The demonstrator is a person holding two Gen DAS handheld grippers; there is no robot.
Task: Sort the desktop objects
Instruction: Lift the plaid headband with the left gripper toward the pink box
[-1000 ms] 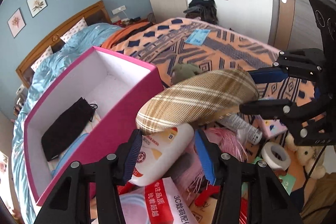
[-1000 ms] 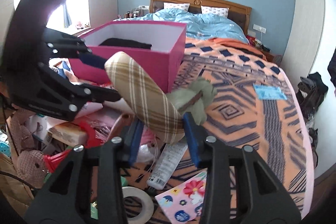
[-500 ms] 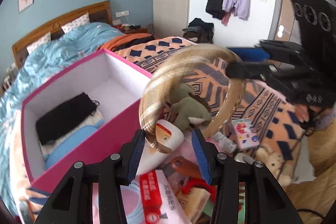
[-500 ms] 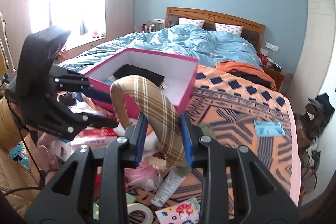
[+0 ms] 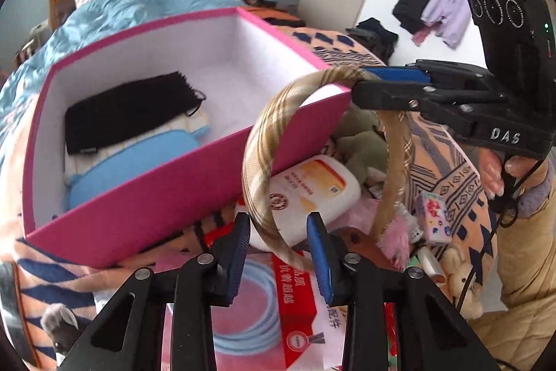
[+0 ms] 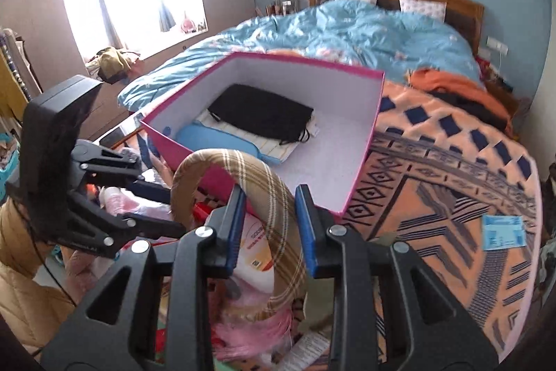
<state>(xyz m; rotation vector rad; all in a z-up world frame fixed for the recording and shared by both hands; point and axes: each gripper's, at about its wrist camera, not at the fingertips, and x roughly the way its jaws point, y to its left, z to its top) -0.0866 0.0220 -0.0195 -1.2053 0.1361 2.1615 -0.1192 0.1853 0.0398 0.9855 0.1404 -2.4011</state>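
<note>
A tan plaid headband [image 5: 259, 141] hangs in the air by the near corner of the open pink box [image 5: 139, 197]. My right gripper [image 6: 271, 225] is shut on its wide top, seen from the left wrist as the right gripper [image 5: 361, 80] at the upper right. One thin end of the headband [image 6: 278, 197] passes between the fingers of my left gripper [image 5: 278, 240]. Those jaws are closing, with a gap still showing on each side of the band. Inside the box [image 6: 361, 162] lie a black pouch [image 5: 132, 110] and a blue item [image 5: 139, 159].
Below the headband lie a white bottle [image 5: 312, 183], a red and white pack [image 5: 295, 294], a green plush [image 5: 365, 145], pink tassels [image 6: 250, 325] and a small floral box [image 5: 432, 214]. A blue card [image 6: 502, 230] lies on the patterned blanket. A person's hand [image 5: 493, 169] holds the right gripper.
The headband has risen off the clutter and moved towards the pink box's corner, turning upright. My left gripper's jaws have narrowed around its end. Both views have shifted and rolled.
</note>
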